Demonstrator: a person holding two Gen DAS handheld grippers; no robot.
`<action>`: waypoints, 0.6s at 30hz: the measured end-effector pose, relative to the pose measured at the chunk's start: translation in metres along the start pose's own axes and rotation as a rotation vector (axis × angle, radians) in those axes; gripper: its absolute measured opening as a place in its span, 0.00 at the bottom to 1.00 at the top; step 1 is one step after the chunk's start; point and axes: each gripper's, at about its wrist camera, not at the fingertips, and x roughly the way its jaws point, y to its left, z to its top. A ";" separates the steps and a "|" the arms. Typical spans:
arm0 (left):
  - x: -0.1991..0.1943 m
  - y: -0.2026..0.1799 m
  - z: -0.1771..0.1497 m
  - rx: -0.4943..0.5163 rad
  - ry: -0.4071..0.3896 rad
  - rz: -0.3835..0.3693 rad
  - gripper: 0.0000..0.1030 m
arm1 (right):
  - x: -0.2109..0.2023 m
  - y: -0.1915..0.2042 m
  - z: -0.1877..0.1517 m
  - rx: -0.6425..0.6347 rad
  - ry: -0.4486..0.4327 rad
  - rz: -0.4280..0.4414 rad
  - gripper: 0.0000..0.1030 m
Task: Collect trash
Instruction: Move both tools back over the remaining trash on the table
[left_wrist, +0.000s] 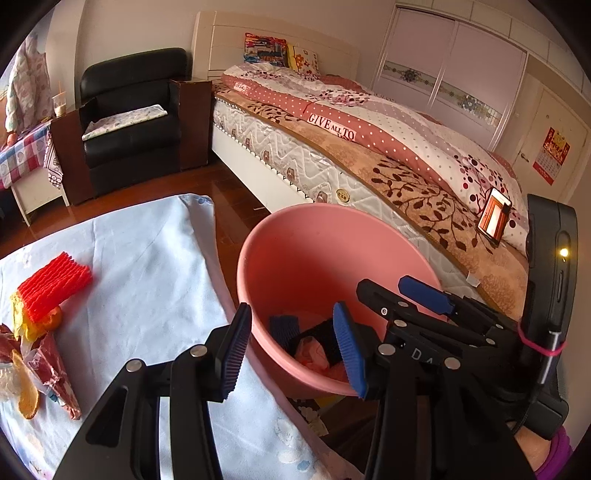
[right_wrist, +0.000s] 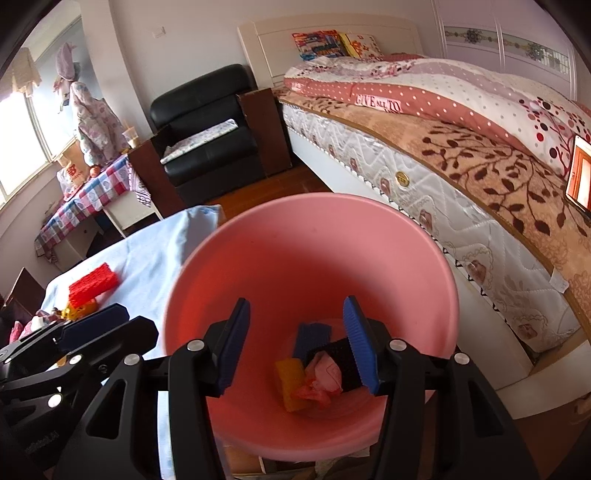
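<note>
- Far to the left of the pink bin (left_wrist: 280, 251), I am seeing wrappers and peel (left_wrist: 33, 369) lying in a loose heap on the desk (left_wrist: 147, 277), which is wearing a pale blue cloth.
- Still left of the bin, a red foam net (left_wrist: 55, 288) is resting on top of something yellow at the edge of that heap.
- My left gripper (left_wrist: 291, 354) is hanging at the bin's left rim with its fingers (left_wrist: 234, 356) spread wide and nothing between them; one pad is sitting over the cloth, the other over the bin's mouth.
- Inside the bin, at its bottom, trash is already lying: a dark blue piece (right_wrist: 312, 338), a black piece (right_wrist: 340, 354), a yellow piece (right_wrist: 291, 384) and a crumpled pink wrapper (right_wrist: 321, 380).
- My right gripper (right_wrist: 295, 350) is hovering directly above the bin's mouth, fingers (right_wrist: 360, 347) parted and empty, with that trash showing between them far below.
- To the right of the bin, a bed (right_wrist: 461, 155) is running along the floor, a phone (left_wrist: 493, 216) propped on it.
</note>
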 end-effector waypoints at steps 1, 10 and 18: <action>-0.003 0.002 0.000 -0.006 -0.004 0.002 0.44 | -0.002 0.003 0.000 0.000 -0.004 0.010 0.52; -0.043 0.030 -0.009 -0.043 -0.068 0.052 0.45 | -0.015 0.034 -0.006 -0.042 -0.009 0.086 0.55; -0.081 0.064 -0.022 -0.103 -0.111 0.102 0.45 | -0.021 0.072 -0.015 -0.105 0.007 0.148 0.55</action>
